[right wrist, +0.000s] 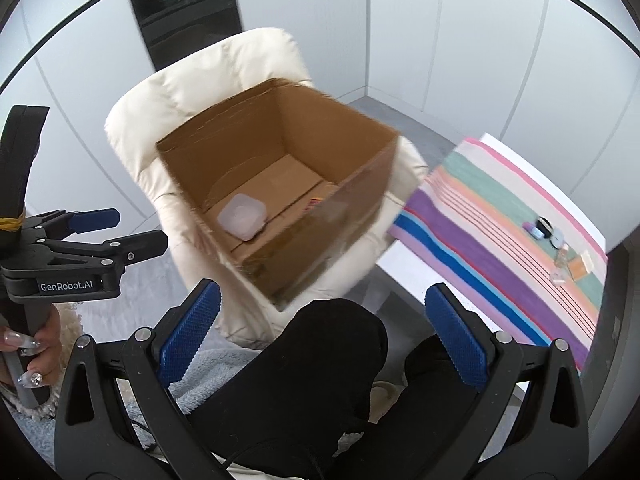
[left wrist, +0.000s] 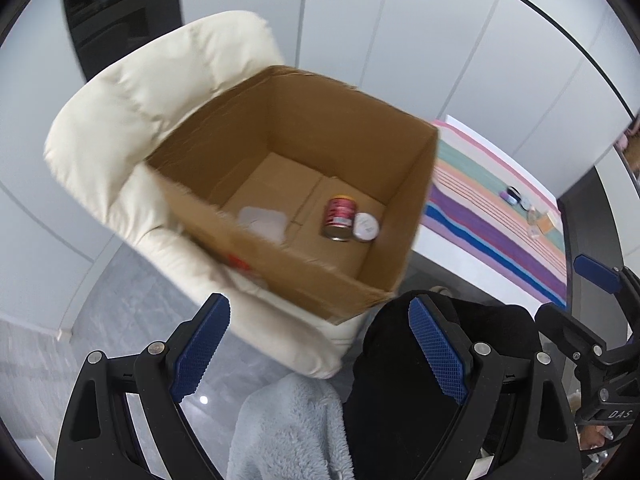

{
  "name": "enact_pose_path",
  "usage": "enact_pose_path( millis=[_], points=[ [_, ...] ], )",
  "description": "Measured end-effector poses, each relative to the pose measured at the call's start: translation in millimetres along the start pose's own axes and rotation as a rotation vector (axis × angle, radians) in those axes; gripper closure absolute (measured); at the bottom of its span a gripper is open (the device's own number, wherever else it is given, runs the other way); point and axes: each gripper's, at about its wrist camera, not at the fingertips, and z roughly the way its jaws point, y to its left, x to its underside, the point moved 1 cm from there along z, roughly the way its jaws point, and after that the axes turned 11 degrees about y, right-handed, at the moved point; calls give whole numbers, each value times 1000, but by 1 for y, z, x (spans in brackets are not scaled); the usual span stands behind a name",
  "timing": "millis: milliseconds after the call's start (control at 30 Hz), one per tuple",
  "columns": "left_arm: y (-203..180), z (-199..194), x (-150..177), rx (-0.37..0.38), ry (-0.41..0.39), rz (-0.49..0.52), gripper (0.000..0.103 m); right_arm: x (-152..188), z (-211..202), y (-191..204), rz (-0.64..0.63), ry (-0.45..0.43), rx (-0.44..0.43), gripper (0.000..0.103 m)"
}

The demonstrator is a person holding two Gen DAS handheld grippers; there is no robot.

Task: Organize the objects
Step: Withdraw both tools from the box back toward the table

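Observation:
An open cardboard box (left wrist: 224, 216) (right wrist: 304, 236) stands on a cream padded chair (left wrist: 120, 120) (right wrist: 200, 80). Inside it lie a red can (left wrist: 339, 218), a small white-lidded jar (left wrist: 366, 227) and a clear plastic tub (left wrist: 262, 222) (right wrist: 242, 221). My left gripper (left wrist: 318, 356) is open and empty, held above and in front of the box; it also shows at the left of the right wrist view (right wrist: 132, 230). My right gripper (right wrist: 324, 340) is open and empty too, above my knee. Several small items (left wrist: 524, 208) (right wrist: 560, 248) lie on a striped cloth.
The striped cloth (left wrist: 492, 224) (right wrist: 500, 240) covers a white table to the right of the chair. My black trouser legs (right wrist: 312, 380) and a light blue fleece (left wrist: 288, 432) fill the near foreground. White panel walls and a dark doorway (right wrist: 184, 8) stand behind.

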Motion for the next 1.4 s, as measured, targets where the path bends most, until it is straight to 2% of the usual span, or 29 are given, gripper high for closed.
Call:
enact_pose_path(
  millis=[467,767,933,1167,1400],
  points=[
    [-129,29,-30,74,40,255,11,39,-25,-114,268,-18,104,0],
    [-226,47,-31,121,70,432,11,88,-41,-193,459,-13,163,0],
    [-266,63,-27,164,109,472,11,114,-50,-225,548,-15,181,0],
    [-300,80,-19,157,157,525,11,142,-54,-259,625,-17,186,0],
    [-326,90,-30,160,163,542,11,148,-45,-289,657,-15,193,0]
  ],
)
